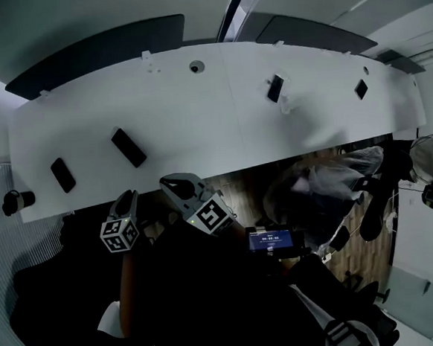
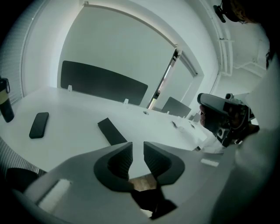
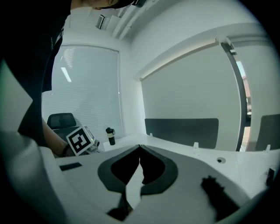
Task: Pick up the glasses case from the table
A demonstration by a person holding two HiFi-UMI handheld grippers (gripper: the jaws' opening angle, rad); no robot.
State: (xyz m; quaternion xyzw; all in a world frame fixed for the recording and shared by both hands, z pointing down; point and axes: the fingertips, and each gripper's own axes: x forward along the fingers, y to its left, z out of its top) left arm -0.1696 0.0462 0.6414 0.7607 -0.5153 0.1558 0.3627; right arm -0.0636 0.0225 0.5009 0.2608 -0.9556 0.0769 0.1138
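While head view only puts both grippers short of the white table point(image 1: 197, 118), your left gripper point(image 2: 138, 146) view shows ribbed dark pads slightly apart, nothing between. Right gripper point(image 3: 139, 148) view shows tips meeting, empty. Glasses case point(image 2: 112, 131) is a flat matte black slab on the table, ahead of your left jaws.

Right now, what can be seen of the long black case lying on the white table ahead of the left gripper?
The long black case is a flat, narrow, straight-edged matte slab; no lid seam shows. It lies flat on the white table, slanted to the near edge, with a smaller black slab apart on its left. Nothing touches it: the left gripper, jaws apart and empty, is short of it.
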